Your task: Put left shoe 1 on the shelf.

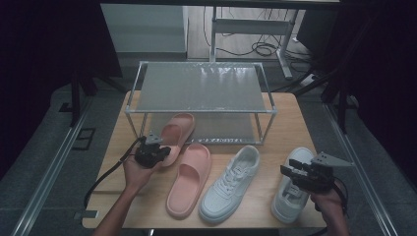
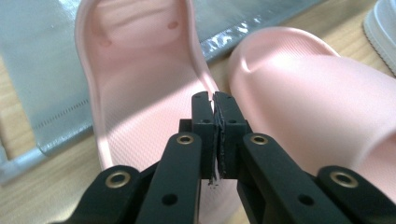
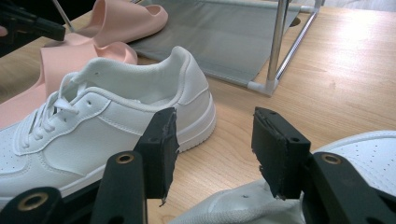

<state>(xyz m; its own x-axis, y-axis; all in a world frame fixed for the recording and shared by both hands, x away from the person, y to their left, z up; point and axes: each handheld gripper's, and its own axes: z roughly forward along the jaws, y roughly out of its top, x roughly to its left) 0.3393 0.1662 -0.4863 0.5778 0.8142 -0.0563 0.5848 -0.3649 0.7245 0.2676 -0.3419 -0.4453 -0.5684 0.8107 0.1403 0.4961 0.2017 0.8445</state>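
- Two grippers: the right gripper [image 3: 215, 154] hangs with its jaws wide apart over the right sneaker [image 1: 291, 189], whose toe it hides in the high view; the left gripper [image 2: 215, 105] is pinched tight on the rim of the far slipper [image 2: 135, 70].
- Two white sneakers and two pink slippers; the left sneaker [image 1: 230, 184] and the near slipper [image 1: 189, 179] lie side by side on the table [image 1: 295, 118].
- One shoe rack [image 1: 201, 88]: the far slipper's toe lies on its lower shelf, its heel cut off behind the left gripper.
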